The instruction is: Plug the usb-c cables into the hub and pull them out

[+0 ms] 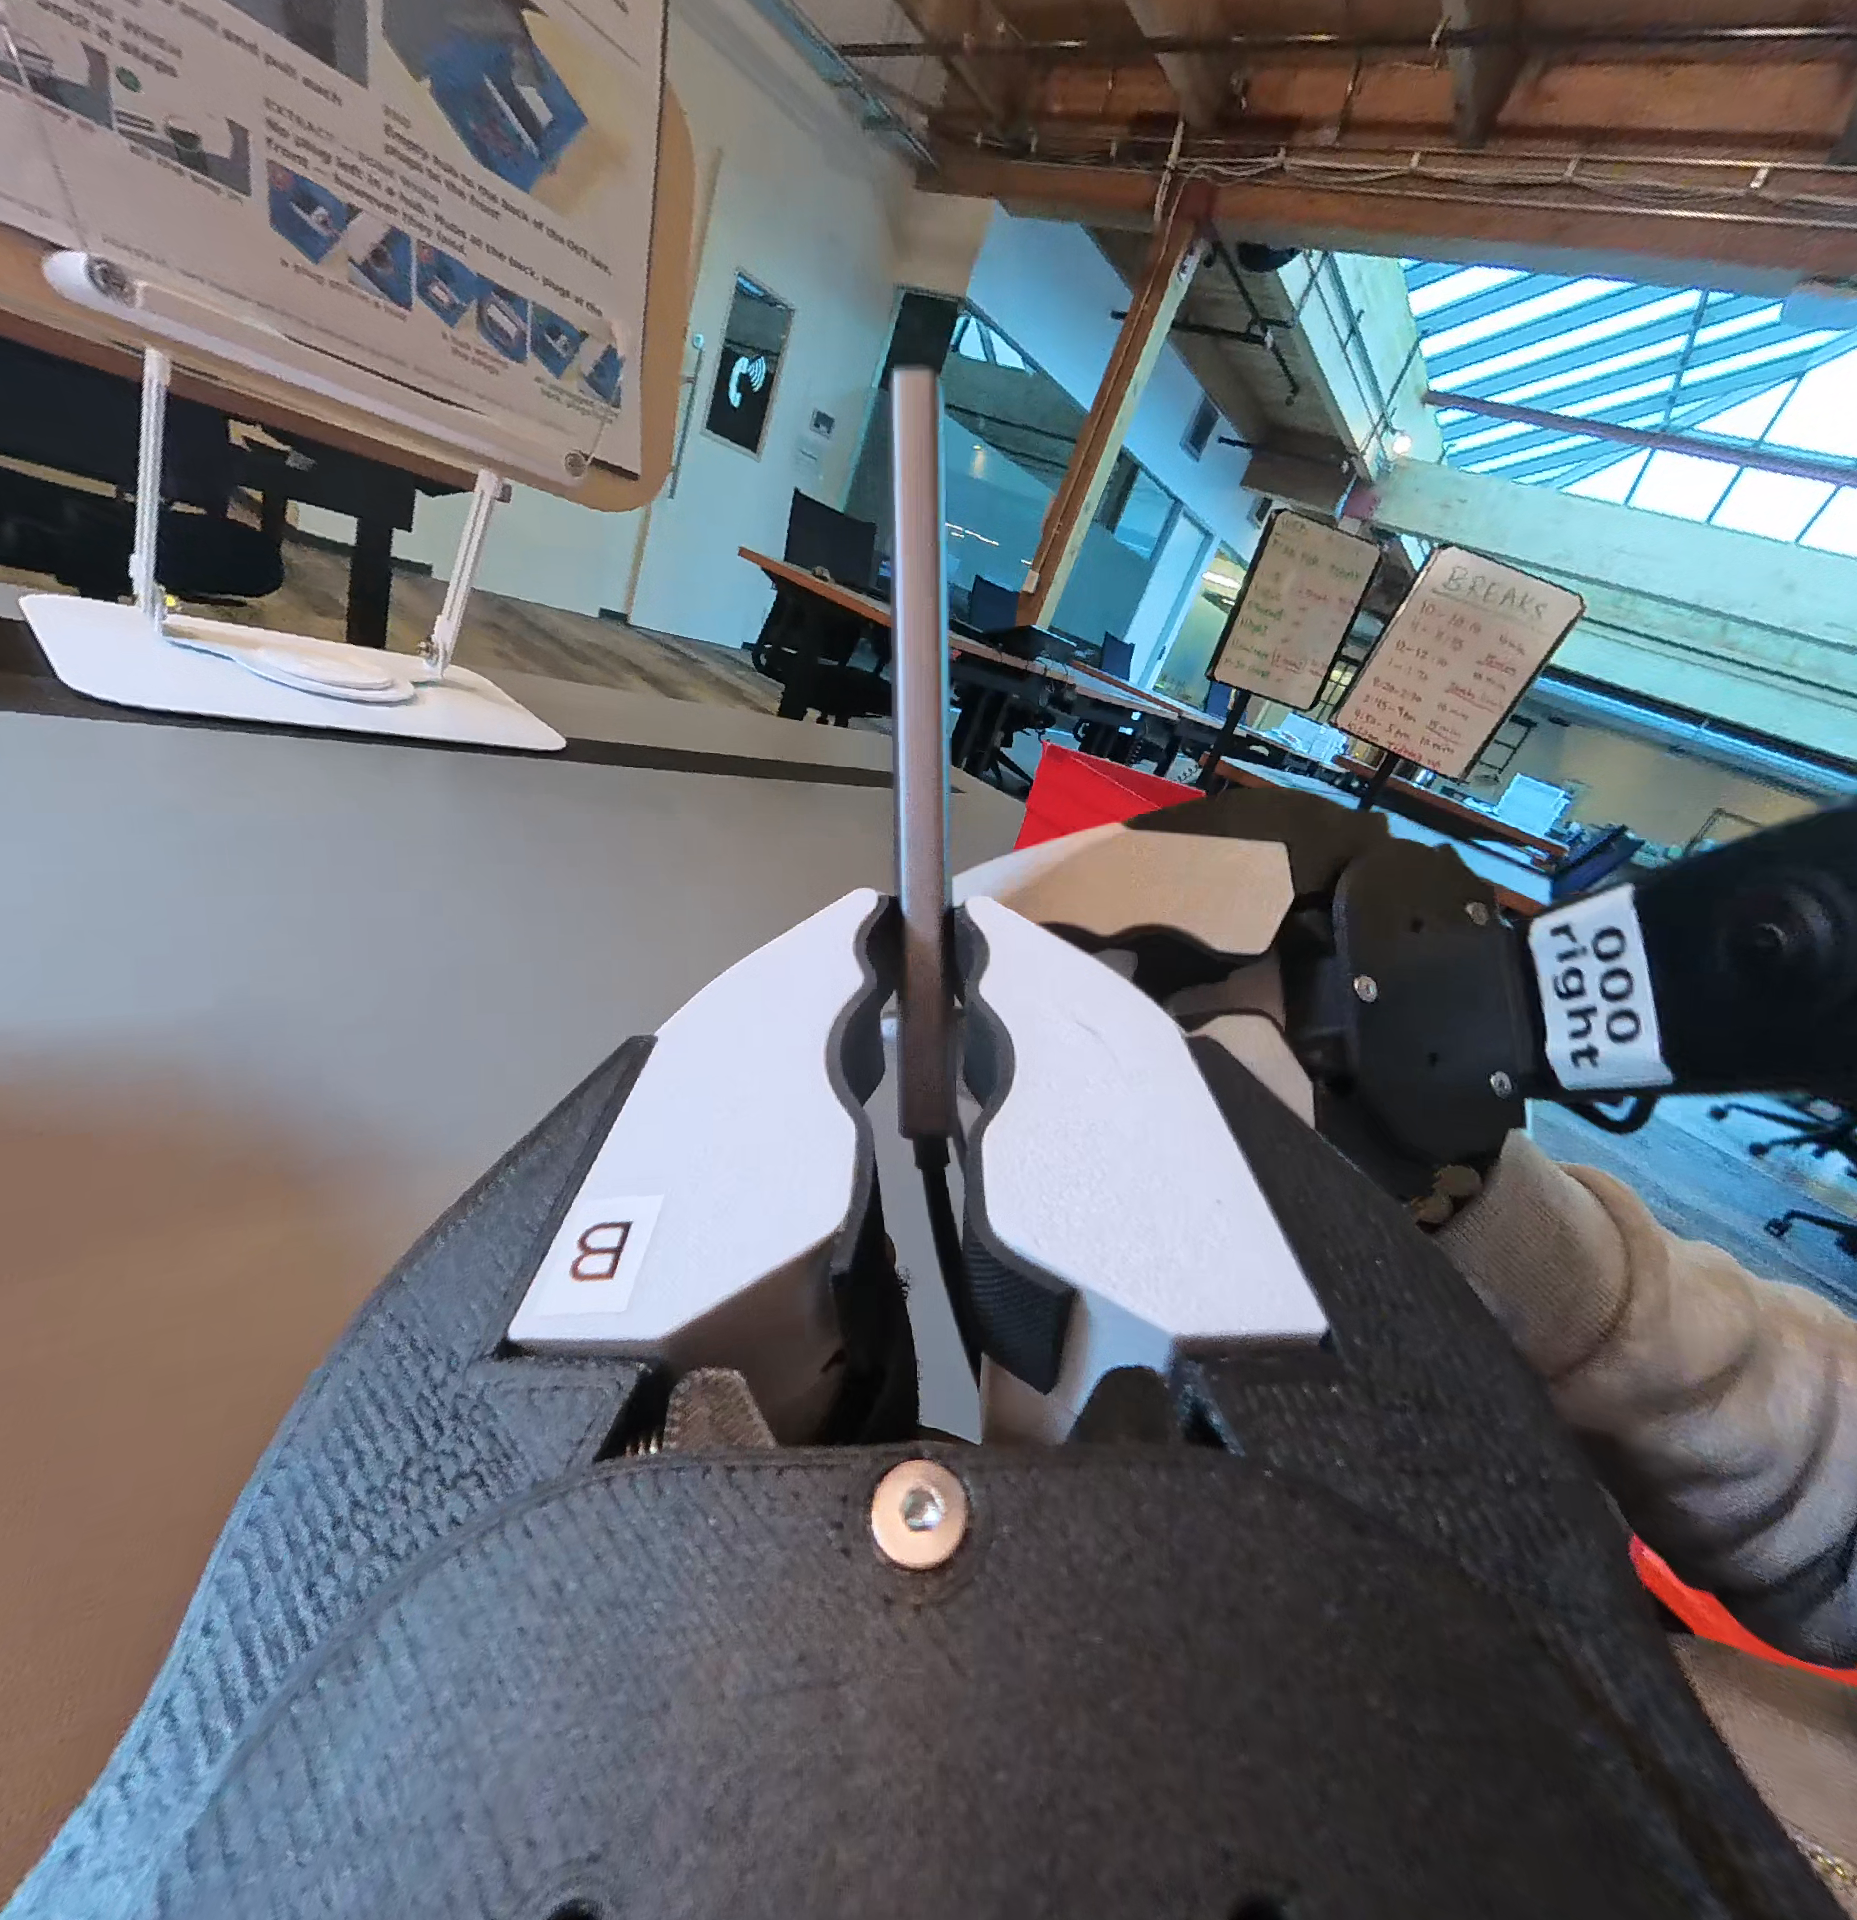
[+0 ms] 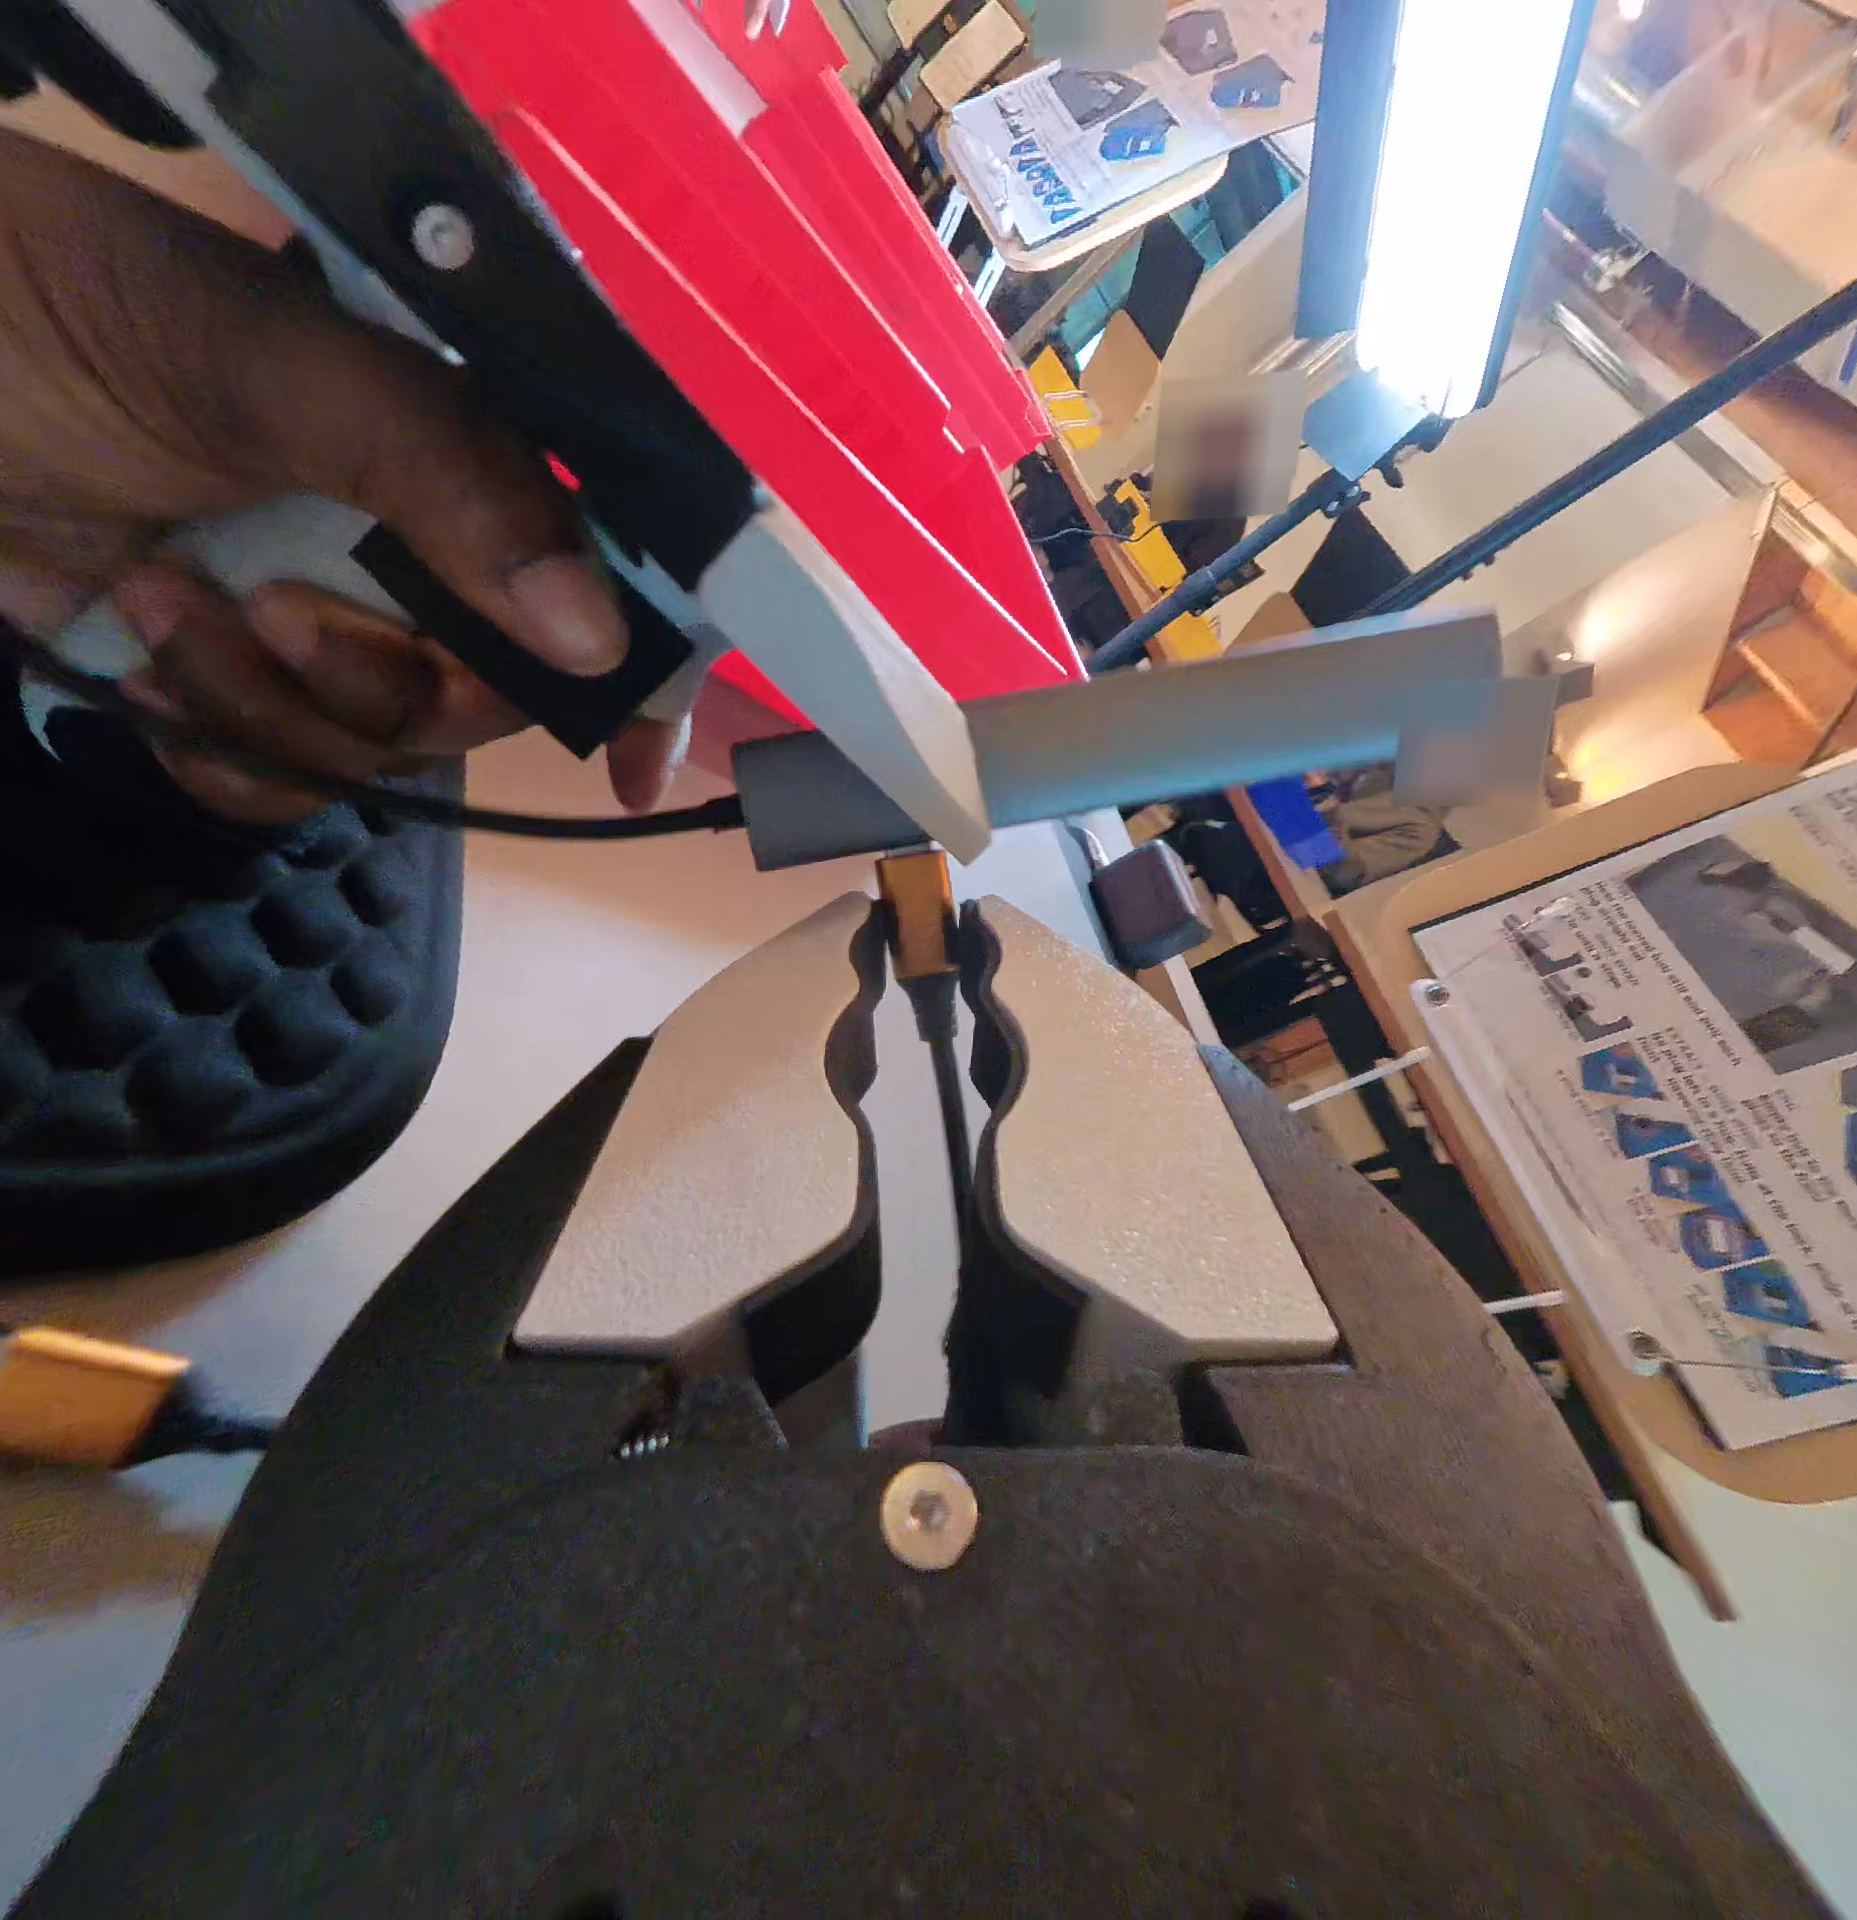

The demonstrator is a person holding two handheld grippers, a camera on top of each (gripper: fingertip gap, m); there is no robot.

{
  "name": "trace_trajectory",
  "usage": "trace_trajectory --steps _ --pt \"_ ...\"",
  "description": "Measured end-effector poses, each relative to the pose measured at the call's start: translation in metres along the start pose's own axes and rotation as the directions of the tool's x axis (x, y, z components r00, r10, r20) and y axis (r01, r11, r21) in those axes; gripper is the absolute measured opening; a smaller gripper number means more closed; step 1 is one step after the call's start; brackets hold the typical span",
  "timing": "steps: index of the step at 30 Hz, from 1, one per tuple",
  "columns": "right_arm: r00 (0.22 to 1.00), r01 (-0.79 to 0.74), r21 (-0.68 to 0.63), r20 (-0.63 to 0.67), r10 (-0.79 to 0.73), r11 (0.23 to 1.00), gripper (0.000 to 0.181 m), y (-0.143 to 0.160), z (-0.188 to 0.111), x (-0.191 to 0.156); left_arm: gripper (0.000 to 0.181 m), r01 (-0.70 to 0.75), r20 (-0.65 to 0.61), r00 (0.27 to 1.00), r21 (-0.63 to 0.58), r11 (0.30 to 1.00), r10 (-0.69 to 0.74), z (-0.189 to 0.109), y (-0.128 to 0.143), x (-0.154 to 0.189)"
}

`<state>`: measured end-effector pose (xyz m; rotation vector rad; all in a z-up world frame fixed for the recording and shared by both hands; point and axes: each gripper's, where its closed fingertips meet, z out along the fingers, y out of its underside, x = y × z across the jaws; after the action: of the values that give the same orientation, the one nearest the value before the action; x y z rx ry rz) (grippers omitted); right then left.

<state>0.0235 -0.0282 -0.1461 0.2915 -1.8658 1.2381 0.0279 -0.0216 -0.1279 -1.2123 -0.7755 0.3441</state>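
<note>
An open workshop with timber beams, skylights and rows of desks lies behind a pale grey bench (image 1: 280, 883). The grey hub (image 1: 919, 727) serves as the landmark, a slim metal bar held above the bench.

In the left wrist view, the left gripper (image 1: 919, 935) has its white fingers (image 1: 758, 1122) drawn in narrow on the hub's lower end, so the bar rises edge-on from between them. The hub's own black lead (image 1: 939, 1195) trails back down the gap between the fingers. To the hub's left a white stand (image 1: 280, 675) carries an instruction sheet (image 1: 363, 187). To the hub's right are two whiteboards (image 1: 1454, 675) and a red bin (image 1: 1090, 795), and close beside it sits the right gripper's black body, held by a person in a beige sleeve (image 1: 1682, 1403).

In the right wrist view, the hub (image 2: 1215, 727) lies crosswise. The right gripper (image 2: 922, 935) pinches an orange usb-c plug (image 2: 916, 925) between its narrow fingers (image 2: 716, 1143), just beneath the hub's end. The plug's tip meets the hub's underside; how deep it sits cannot be told. Its black cable (image 2: 950, 1101) runs back between the fingers. A bare hand (image 2: 228, 468) grips the left gripper's handle left of the hub. Below that hand is a black bumpy cushion (image 2: 197, 1039), and a second orange plug (image 2: 67, 1397) lies on the bench further down.
</note>
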Motion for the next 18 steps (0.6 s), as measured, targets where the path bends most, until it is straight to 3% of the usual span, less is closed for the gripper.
trace_trajectory --steps 6,8,11,18 --pt "0.991 -0.13 0.023 0.013 0.13 0.991 0.016 0.002 -0.002 0.008 0.009 -0.082 0.024 0.996 0.015 0.997 0.081 0.0 -0.003 0.003" --pt "0.997 -0.08 0.009 -0.012 0.08 0.997 0.015 0.001 -0.001 0.006 0.009 -0.046 0.018 0.999 0.021 0.999 0.046 -0.001 -0.004 0.001" --pt "0.99 0.13 -0.02 -0.055 -0.131 0.991 0.012 0.0 -0.002 -0.003 0.009 0.01 -0.004 1.0 0.038 0.999 -0.01 -0.005 -0.005 -0.002" --pt "0.991 0.134 0.032 -0.007 -0.133 0.991 0.012 0.002 -0.012 0.001 0.009 0.015 -0.053 0.998 0.021 1.0 -0.014 -0.002 -0.003 0.006"
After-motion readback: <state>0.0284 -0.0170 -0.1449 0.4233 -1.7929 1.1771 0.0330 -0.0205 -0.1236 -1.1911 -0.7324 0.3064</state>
